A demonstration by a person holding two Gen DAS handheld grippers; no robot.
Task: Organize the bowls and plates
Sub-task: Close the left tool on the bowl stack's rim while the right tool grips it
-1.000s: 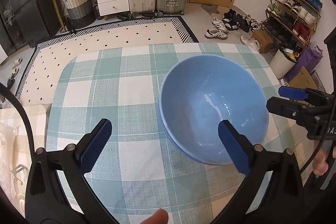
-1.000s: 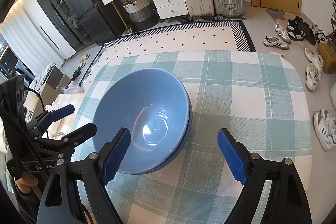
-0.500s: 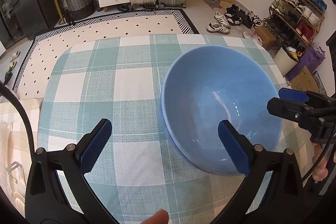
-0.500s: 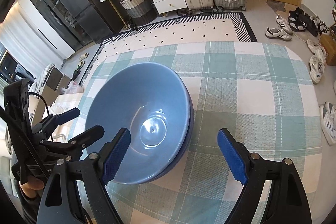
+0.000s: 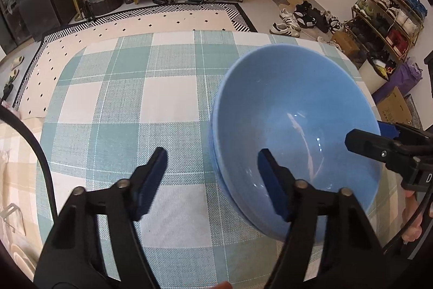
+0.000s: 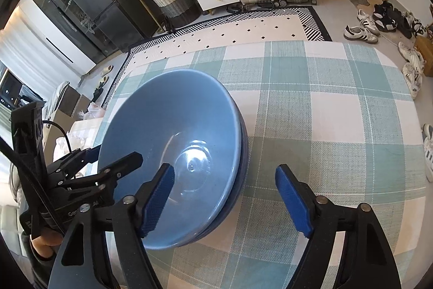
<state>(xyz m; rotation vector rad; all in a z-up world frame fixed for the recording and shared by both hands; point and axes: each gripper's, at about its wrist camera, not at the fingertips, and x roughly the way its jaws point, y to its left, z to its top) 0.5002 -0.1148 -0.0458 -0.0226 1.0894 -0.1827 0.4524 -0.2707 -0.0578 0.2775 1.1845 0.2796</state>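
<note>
Item: blue bowls [image 5: 295,137], nested stack, on checked tablecloth [image 5: 167,105], table centre.
Left gripper [image 5: 211,175]: fingers spread, straddling stack's left rim, empty.
Right gripper [image 6: 224,194]: fingers spread, straddling right rim, empty.
Neither clearly nearer.

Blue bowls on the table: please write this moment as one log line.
stacked blue bowls on checked tablecloth | left gripper open, straddling rim | right gripper open, straddling rim
</note>
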